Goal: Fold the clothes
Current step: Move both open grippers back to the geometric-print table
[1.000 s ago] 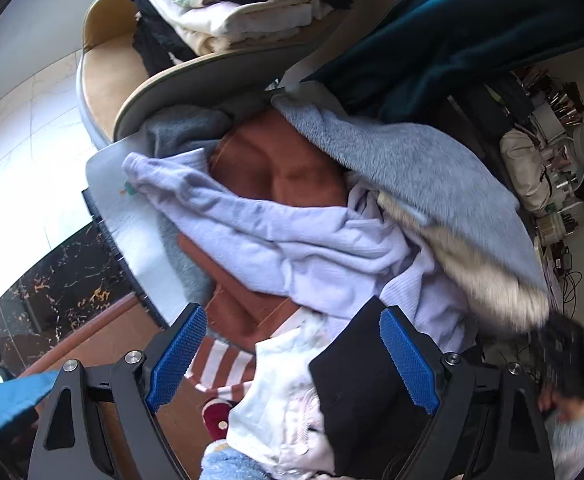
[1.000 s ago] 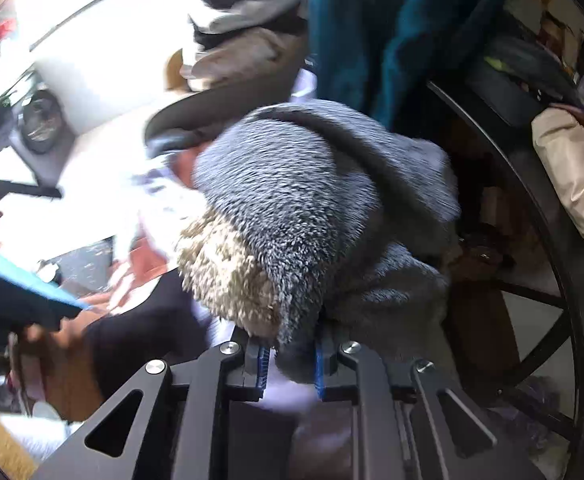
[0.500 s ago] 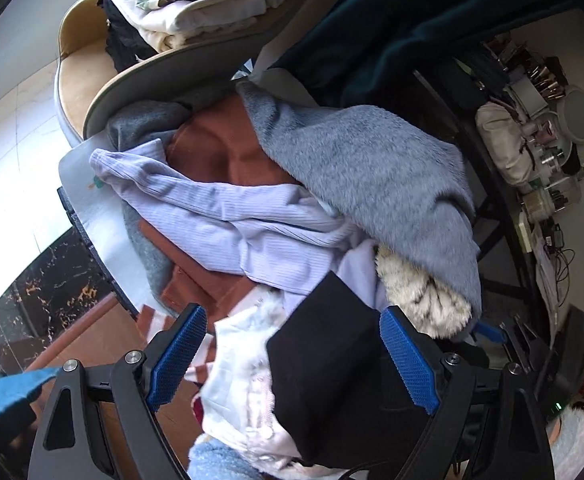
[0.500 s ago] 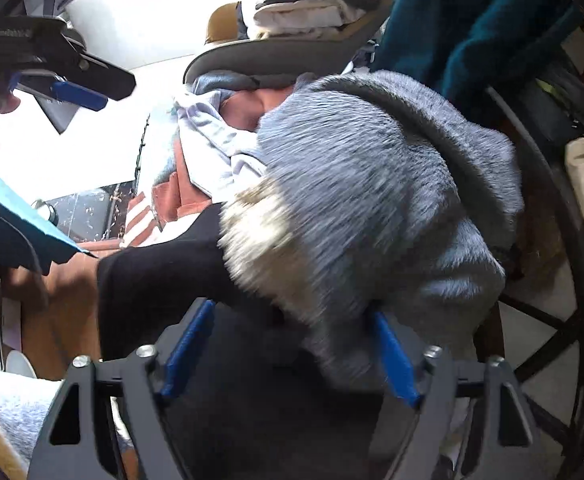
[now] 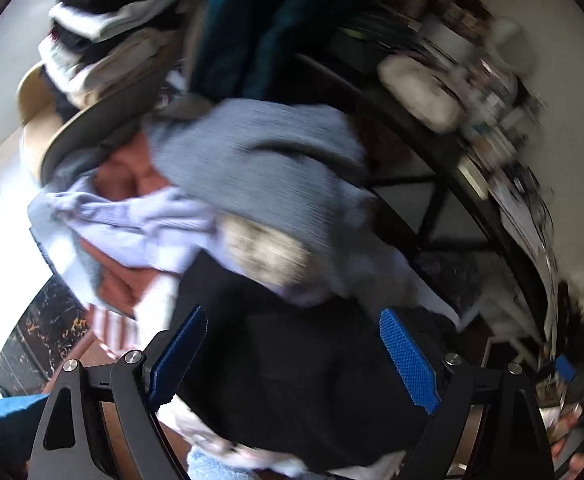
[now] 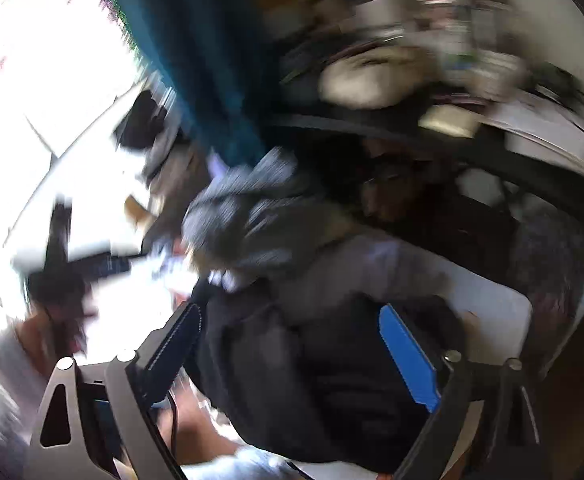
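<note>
A heap of unfolded clothes covers a small table. On top lies a grey fleece garment (image 5: 260, 160) with a cream lining, over a lilac top (image 5: 132, 224), a rust-brown piece (image 5: 128, 172) and a black garment (image 5: 292, 360). My left gripper (image 5: 292, 344) hangs open above the black garment, gripping nothing. In the blurred right wrist view my right gripper (image 6: 292, 340) is still opening its jaws over the black garment (image 6: 292, 380), with nothing pressed between the pads; the grey fleece (image 6: 244, 216) lies beyond it.
A stack of folded clothes (image 5: 104, 36) sits on a tan chair (image 5: 36, 128) behind the heap. A teal cloth (image 5: 252, 24) hangs at the back. A dark shelf frame (image 5: 431, 184) with a cream bag (image 5: 419, 88) and clutter stands to the right.
My right gripper let go of the grey fleece, opened wide and pulled back and up, rolling. My left gripper swung right and rose a little, staying open.
</note>
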Demonstrator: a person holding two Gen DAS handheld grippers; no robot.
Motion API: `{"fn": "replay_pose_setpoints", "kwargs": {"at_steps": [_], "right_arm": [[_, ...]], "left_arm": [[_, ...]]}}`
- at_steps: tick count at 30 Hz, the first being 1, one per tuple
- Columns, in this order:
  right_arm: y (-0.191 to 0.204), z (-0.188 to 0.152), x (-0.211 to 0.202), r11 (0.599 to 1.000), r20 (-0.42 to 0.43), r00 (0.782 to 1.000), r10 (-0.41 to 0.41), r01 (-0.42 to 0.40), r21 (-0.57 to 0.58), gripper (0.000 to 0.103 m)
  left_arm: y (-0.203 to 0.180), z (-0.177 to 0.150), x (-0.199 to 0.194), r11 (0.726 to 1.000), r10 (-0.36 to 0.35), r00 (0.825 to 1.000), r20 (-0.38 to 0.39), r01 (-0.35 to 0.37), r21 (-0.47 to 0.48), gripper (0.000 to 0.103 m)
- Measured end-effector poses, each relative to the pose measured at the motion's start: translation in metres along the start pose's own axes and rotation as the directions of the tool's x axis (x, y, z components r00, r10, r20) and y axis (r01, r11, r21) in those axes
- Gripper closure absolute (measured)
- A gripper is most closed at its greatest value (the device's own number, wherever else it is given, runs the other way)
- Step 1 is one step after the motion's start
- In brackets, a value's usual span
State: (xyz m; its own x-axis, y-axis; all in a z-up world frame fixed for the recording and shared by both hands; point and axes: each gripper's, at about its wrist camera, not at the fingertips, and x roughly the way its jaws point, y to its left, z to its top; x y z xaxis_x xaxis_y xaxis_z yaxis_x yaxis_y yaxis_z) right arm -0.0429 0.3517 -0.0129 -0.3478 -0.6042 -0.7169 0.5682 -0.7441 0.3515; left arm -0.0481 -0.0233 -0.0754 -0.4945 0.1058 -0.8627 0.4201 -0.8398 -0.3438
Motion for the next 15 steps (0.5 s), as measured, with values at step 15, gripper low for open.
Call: {"fn": "replay_pose_setpoints", "kwargs": {"at_steps": [15], "right_arm": [[-0.334,-0.181,-0.322,0.861,0.154,0.903,-0.401,0.314,0.401,0.007]], "left_arm": [[-0.463,-0.172,0.035,0.847,-0.203,0.968,-0.147,0.249,0.470,0.014]]}}
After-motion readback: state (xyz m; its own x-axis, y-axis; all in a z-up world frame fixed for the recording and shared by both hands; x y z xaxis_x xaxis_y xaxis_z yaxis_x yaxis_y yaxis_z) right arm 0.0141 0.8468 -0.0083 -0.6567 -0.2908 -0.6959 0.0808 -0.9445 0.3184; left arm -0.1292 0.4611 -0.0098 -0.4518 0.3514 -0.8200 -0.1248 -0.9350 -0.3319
